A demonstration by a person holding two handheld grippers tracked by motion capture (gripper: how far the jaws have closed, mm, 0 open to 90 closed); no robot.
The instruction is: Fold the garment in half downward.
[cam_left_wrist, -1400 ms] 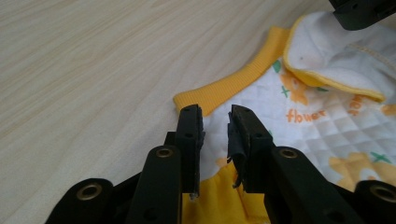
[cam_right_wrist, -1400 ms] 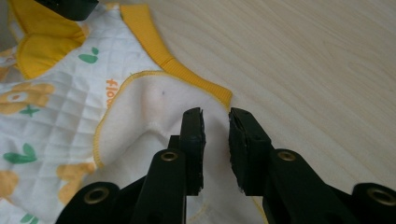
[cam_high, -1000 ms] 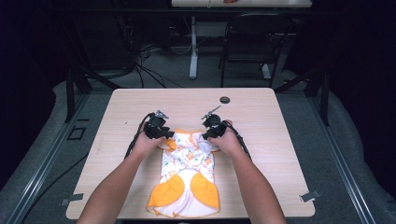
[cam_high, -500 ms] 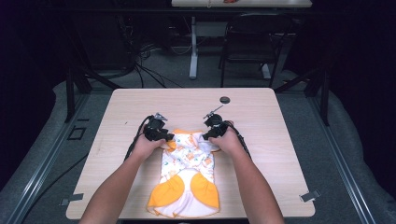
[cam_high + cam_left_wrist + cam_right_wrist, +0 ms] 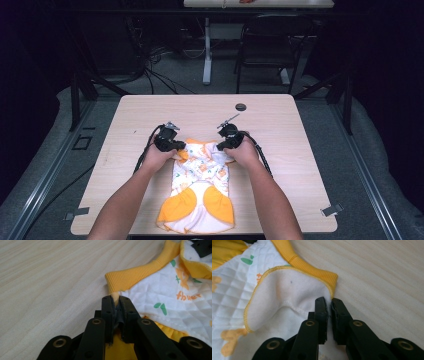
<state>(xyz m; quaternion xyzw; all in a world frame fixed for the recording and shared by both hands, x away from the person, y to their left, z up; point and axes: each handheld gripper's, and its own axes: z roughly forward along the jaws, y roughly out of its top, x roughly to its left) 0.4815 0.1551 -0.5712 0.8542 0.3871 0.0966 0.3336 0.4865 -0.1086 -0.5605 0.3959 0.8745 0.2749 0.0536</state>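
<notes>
Jaws of left gripper (image 5: 117,302) and right gripper (image 5: 329,304) pinched on baby garment (image 5: 200,185) top corners, bare table (image 5: 300,130) around.

The right tongs (image 5: 329,305) pinch the white, yellow-trimmed garment (image 5: 287,297) edge, lying on the wooden desk (image 5: 382,277).

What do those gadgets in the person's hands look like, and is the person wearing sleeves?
Both the left gripper and right gripper are black, each with two flat jaws on linked bars with brass-coloured rivets. A black cable trails from each, and a small grey plate sits on top. The forearms are bare, with no sleeves in sight.
</notes>
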